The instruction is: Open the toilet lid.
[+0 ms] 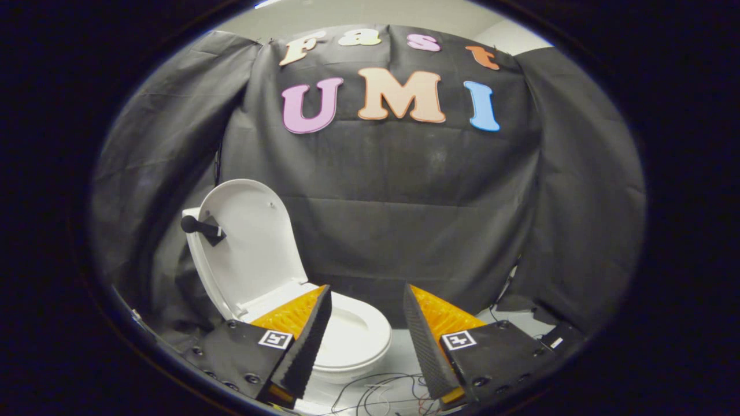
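My gripper [367,294] hung spread wide, holding nothing. The white, rigid plastic oval toilet lid [254,242] stood upright beyond my left finger, above the white toilet seat [358,332]. It looked light, stiff, slick; its black knob handle [199,226] offered the surest hold.

White toilet lid [254,242], blk knob [189,224]; white seat [358,335].

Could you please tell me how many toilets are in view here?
1: the toilet stands beyond the open gripper, partly behind its left jaw, lid raised upright.
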`<action>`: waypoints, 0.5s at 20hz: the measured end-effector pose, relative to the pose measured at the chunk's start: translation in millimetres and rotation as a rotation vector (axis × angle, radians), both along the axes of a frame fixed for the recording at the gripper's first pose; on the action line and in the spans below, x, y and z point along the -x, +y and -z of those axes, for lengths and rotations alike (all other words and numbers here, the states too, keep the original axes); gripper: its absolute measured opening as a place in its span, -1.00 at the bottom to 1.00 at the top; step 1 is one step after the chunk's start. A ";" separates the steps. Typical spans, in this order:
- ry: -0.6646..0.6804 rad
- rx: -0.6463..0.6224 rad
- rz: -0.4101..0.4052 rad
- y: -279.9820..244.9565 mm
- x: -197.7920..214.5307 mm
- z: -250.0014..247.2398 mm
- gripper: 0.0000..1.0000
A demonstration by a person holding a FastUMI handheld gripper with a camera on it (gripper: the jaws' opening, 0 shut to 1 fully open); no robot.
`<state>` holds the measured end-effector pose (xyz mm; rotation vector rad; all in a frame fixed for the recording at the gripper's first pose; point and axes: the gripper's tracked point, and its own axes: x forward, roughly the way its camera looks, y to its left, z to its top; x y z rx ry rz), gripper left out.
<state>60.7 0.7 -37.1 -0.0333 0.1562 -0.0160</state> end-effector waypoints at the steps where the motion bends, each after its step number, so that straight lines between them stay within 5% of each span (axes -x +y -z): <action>1: -0.001 -0.015 -0.011 3.1 3.3 0.1 0.57; 10: -0.168 -0.081 -0.012 -3.2 40.3 -35.3 0.56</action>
